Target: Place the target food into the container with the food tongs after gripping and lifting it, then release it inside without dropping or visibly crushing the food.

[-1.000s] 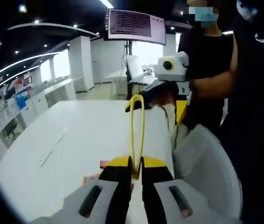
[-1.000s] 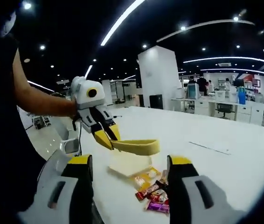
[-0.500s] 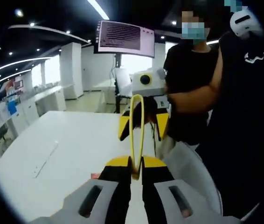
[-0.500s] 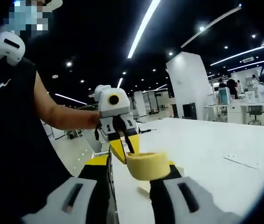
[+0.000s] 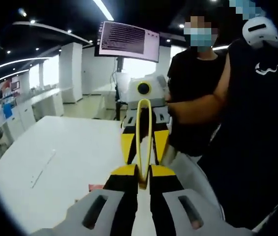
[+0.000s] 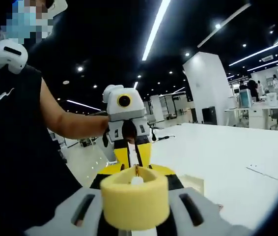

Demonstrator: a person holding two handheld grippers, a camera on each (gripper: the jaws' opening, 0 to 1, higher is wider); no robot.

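Note:
The yellow food tongs (image 5: pixel 144 142) stand up edge-on from my left gripper (image 5: pixel 143 181), which is shut on their lower end. Their looped bend (image 6: pixel 135 204) sits close to the camera between the jaws of my right gripper (image 6: pixel 138 173). In the left gripper view the right gripper (image 5: pixel 143 143) faces me with a yellow jaw on each side of the tongs and a small gap to each. In the right gripper view the left gripper (image 6: pixel 133 158) hangs just behind the loop. A pink food packet (image 5: pixel 96 187) lies on the white table (image 5: pixel 65 157). A pale container corner (image 6: pixel 194 183) peeks out beside the right jaw.
A person in black (image 5: pixel 198 98) stands at the table's right edge, with a forearm (image 6: pixel 75 125) behind the left gripper. A white chair (image 5: pixel 193 174) sits below them. A wall screen (image 5: pixel 128 42) hangs behind. Office desks (image 6: pixel 262 115) line the far side.
The two grippers have come together: the right gripper's jaws have narrowed and now flank the tongs' bend, which earlier hung ahead of them. Both views have lifted away from the food packets.

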